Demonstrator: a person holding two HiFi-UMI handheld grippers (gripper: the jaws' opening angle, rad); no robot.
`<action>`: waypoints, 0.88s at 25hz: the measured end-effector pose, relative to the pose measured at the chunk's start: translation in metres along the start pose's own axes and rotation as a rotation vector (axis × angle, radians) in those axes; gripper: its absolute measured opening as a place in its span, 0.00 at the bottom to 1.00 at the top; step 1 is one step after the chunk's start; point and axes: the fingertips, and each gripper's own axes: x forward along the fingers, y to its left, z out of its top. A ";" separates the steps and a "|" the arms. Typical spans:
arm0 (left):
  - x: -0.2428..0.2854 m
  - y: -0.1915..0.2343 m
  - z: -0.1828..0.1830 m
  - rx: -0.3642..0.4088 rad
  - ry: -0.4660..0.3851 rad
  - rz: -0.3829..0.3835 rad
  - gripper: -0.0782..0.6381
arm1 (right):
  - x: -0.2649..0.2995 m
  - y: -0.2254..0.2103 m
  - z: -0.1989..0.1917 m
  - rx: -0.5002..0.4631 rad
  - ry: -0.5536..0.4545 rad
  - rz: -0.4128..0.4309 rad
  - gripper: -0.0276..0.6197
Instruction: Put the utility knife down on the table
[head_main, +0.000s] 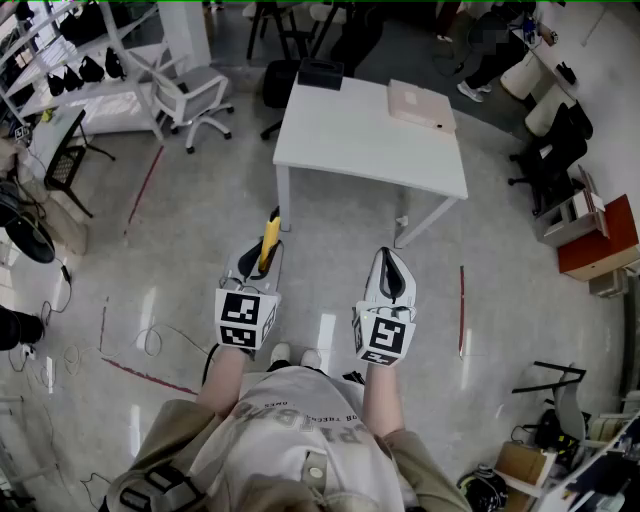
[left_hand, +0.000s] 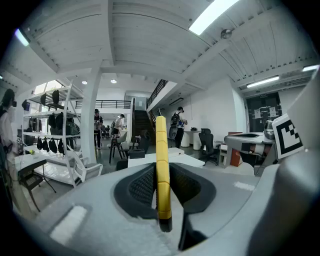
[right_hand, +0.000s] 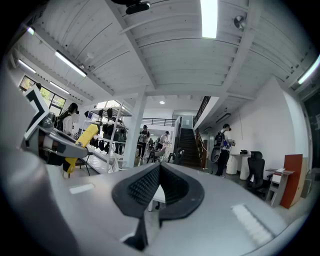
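Note:
A yellow utility knife (head_main: 269, 240) sticks forward out of my left gripper (head_main: 262, 262), whose jaws are shut on it. In the left gripper view the knife (left_hand: 162, 170) stands between the black pads (left_hand: 142, 187) and rises past them. My right gripper (head_main: 389, 280) hangs beside the left one, shut, with nothing in it. The right gripper view has its pads (right_hand: 142, 187) pressed together, and the knife (right_hand: 82, 140) shows at the left. The white table (head_main: 340, 140) stands ahead of both grippers, apart from them.
On the table's far side lie a black box (head_main: 320, 72) and a pink flat box (head_main: 421, 105). A white chair (head_main: 190, 95) stands left of the table, black chairs (head_main: 550, 150) at the right. Red tape lines (head_main: 460, 310) mark the floor. People stand far off.

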 end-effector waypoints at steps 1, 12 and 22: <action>0.000 -0.001 0.000 0.000 0.002 0.000 0.22 | -0.001 -0.001 0.000 -0.004 0.003 0.003 0.04; 0.003 -0.014 -0.001 0.006 0.008 -0.004 0.22 | -0.007 -0.009 -0.002 -0.036 0.017 0.019 0.04; 0.007 -0.027 -0.005 0.012 0.025 -0.004 0.22 | -0.010 -0.024 -0.006 0.168 -0.032 0.057 0.05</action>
